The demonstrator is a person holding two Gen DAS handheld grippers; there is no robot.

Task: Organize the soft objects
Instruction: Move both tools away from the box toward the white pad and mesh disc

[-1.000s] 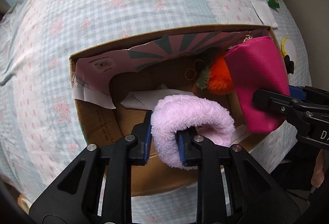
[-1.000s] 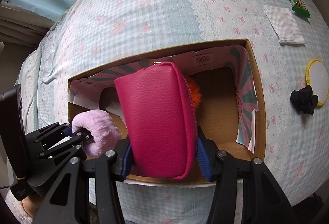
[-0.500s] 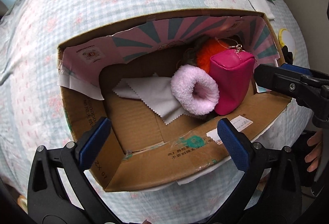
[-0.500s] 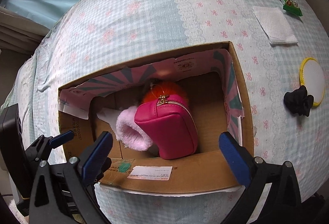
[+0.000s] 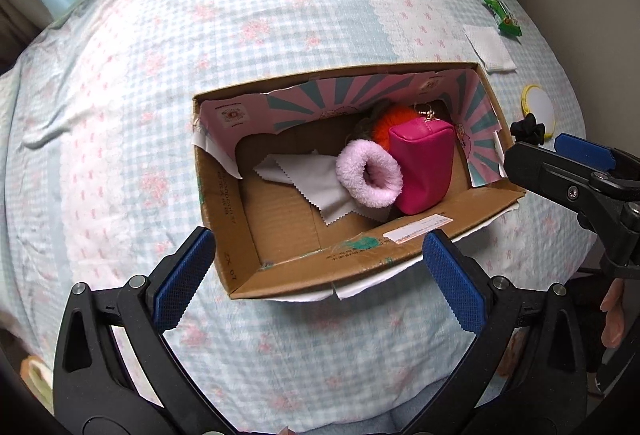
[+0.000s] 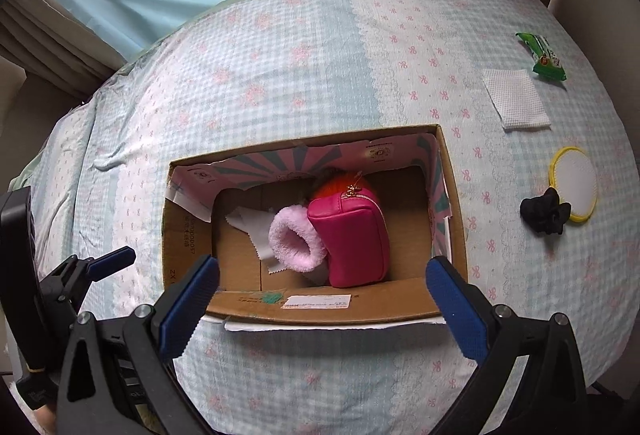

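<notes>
Cardboard makes the box [image 6: 452, 195], which sits in the middle of the bed [image 6: 280, 55]. Inside it lie a pink pouch [image 6: 352, 239], a fluffy pink ring [image 6: 292, 239], an orange puff [image 5: 384, 123] and a grey cloth [image 5: 312, 179]. The ring leans on the pouch, and the puff hides behind them by the far wall.

The left claw [image 5: 316, 277] is spread wide and holds nothing. The right claw [image 6: 320, 303] is spread wide too, and it is empty. Both hang just outside the near side of the box.

One second ago the left claw pinched the ring and the right claw pinched the pouch, both over the box. Half a second ago they had let go, and the two things were down inside. Now the claws have pulled back and up, so the box looks smaller.

I think this drop step is done. More things wait near the right edge of the bed: a black scrunchie [image 6: 544, 213] touching a yellow pad [image 6: 576, 187], a white cloth [image 6: 514, 101], and a green packet [image 6: 546, 57] by the far right corner. The next move is likely for the right claw to go over to the scrunchie. It must come down open around it, then squeeze gently, because the scrunchie is soft and low on the bed.
</notes>
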